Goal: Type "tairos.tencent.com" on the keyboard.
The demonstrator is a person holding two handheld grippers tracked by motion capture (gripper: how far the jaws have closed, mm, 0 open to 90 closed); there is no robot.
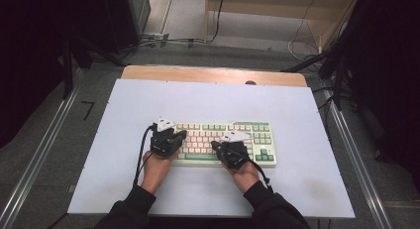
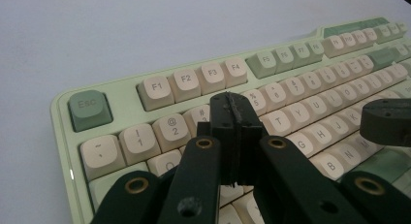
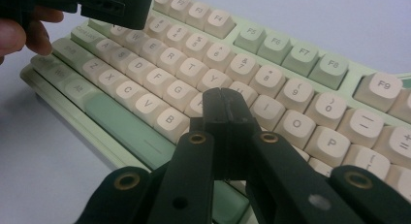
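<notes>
High view: a green and cream keyboard [image 1: 225, 143] is seen lying at the middle of the white worktop [image 1: 124, 179]. Both tongs, left [image 1: 177, 138] and right [image 1: 216, 145], are clenched on nothing and poised over its keys. Key-pressing is judged under way; a precise downward tap on one chosen key is called for next.

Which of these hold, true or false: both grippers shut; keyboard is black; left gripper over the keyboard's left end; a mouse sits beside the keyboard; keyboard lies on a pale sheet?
1. Both grippers are shut. True: the left gripper and the right gripper each have their jaws pressed together with nothing between them.
2. The keyboard is black. False: the keyboard is pale green with cream and green keys.
3. The left gripper is over the keyboard's left end. True.
4. A mouse sits beside the keyboard. False: nothing else lies on the sheet.
5. The keyboard lies on a pale sheet. True: the sheet covers the wooden table.
</notes>
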